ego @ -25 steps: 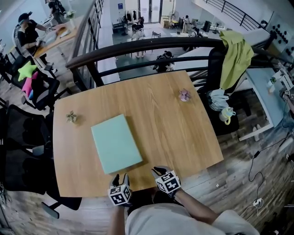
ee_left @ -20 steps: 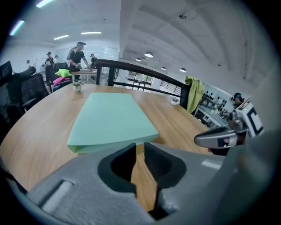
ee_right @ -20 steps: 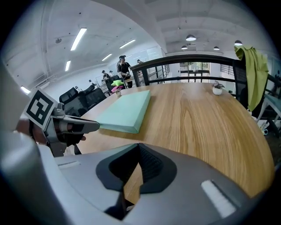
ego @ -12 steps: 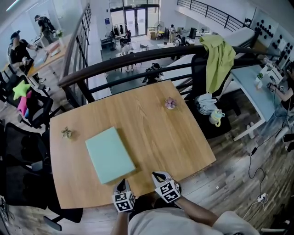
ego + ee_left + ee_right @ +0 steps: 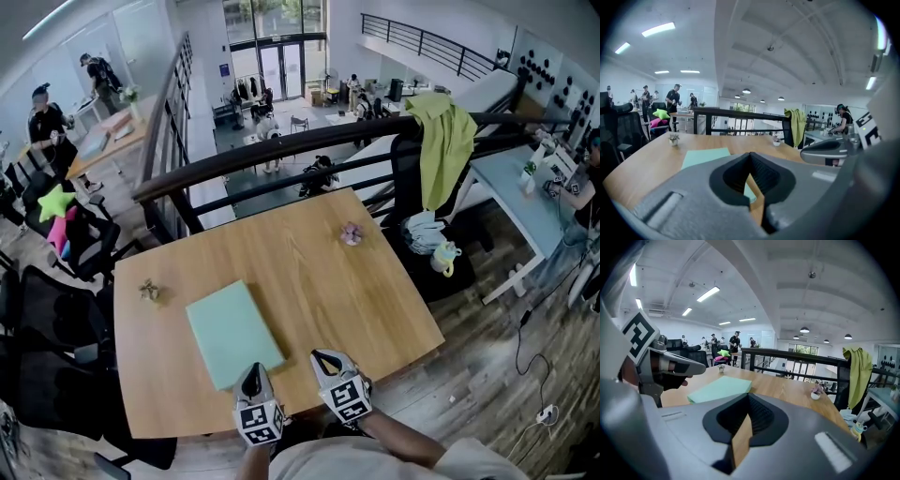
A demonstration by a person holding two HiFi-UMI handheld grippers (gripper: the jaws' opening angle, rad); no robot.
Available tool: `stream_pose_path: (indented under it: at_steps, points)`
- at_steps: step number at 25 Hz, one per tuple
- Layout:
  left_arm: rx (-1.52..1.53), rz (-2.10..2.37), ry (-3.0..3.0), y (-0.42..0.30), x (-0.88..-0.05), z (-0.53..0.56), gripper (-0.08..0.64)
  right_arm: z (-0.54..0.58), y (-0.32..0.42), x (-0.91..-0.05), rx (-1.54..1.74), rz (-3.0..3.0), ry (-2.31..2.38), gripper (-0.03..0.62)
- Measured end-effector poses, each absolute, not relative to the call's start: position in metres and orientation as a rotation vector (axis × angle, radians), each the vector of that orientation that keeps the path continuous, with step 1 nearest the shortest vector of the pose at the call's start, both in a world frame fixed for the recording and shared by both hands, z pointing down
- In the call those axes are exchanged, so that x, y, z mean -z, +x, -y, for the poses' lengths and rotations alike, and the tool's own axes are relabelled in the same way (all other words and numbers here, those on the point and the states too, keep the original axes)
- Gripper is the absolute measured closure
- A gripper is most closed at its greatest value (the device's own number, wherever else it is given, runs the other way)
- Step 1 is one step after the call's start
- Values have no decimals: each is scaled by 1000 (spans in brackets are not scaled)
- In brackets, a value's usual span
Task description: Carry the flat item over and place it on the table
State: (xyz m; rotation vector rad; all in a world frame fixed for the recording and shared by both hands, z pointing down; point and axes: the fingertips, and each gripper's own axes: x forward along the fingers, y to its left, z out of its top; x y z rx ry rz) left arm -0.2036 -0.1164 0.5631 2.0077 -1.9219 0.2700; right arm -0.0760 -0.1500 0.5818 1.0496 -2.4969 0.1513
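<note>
Nearest me, both claws were closed with nothing between their jaws. The left gripper (image 5: 251, 375) sat at the near edge of the flat, mint-green rectangular pad (image 5: 232, 330), and the right gripper (image 5: 327, 362) hovered beside it over bare wood. The pad lay flat on the light wooden table (image 5: 337, 281), left of centre. I judged it as good as placed. The care needed was to draw both claws straight back without nudging that edge. Farther off stood a small pink potted plant (image 5: 352, 233).
</note>
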Motion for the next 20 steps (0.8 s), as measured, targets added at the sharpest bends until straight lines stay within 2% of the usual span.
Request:
stream_pose_path:
  at_steps: [10,20]
  points:
    - [-65,2025,2183,-202,-458,132,558,177,-75,-469,17,2662,1219,581]
    - [125,2100,2263,-207,-382,141,558,185,-61,-397,216,2702,1320,581]
